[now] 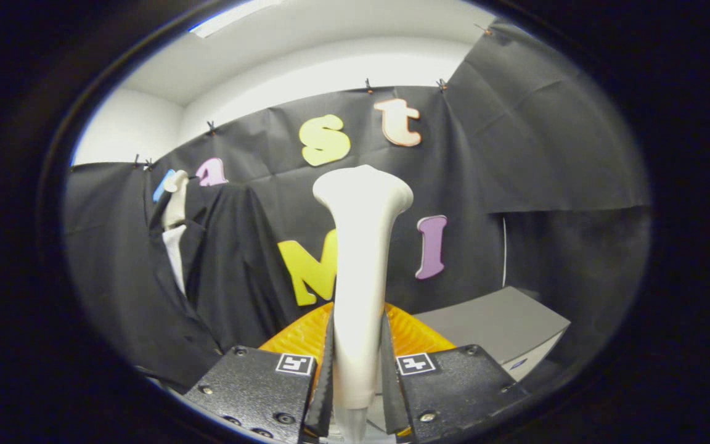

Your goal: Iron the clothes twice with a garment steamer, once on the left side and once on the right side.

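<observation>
White garment steamer point(361, 259) stands clamped upright in the hand-held gripper point(358, 376), well clear of the dark garment point(219, 277).

One garment steamer point(360, 271), white, upright, clamped between both fingers point(325, 376) of one gripper point(358, 382). One dark jacket point(219, 277) hanging left of steamer, on one pale mannequin neck point(175, 197). One grey box point(497, 324) beyond fingers, right. One orange ribbed piece point(296, 336) behind steamer.
</observation>
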Tool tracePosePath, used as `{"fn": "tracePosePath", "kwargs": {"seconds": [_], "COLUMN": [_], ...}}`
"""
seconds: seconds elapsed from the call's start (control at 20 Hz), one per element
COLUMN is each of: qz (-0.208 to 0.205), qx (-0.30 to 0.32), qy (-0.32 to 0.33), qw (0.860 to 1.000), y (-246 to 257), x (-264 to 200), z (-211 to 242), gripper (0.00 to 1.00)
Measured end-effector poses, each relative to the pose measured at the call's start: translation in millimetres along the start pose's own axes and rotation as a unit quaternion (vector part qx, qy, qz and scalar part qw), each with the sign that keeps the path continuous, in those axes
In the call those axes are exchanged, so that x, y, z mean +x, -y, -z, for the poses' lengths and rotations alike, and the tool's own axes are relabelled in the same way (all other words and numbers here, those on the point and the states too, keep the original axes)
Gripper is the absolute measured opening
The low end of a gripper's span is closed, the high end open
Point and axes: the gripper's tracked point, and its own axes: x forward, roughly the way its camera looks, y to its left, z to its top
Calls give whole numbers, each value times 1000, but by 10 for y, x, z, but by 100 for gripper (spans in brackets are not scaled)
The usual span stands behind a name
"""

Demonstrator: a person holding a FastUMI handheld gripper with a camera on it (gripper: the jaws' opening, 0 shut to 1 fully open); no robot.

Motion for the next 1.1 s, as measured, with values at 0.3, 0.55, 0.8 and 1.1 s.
{"fn": "tracePosePath", "kwargs": {"seconds": [0.3, 0.55, 0.8, 1.1], "qz": [-51, -89, -111, -115], "qx": [-18, -35, -60, -79], "qy": [21, 22, 13, -13], "qw": [998, 995, 992, 990], "y": [-940, -1634, -2104, -2344], "x": [12, 145, 322, 508], "z": [-246, -305, -248, -38], "gripper": [36, 36, 36, 36]}}
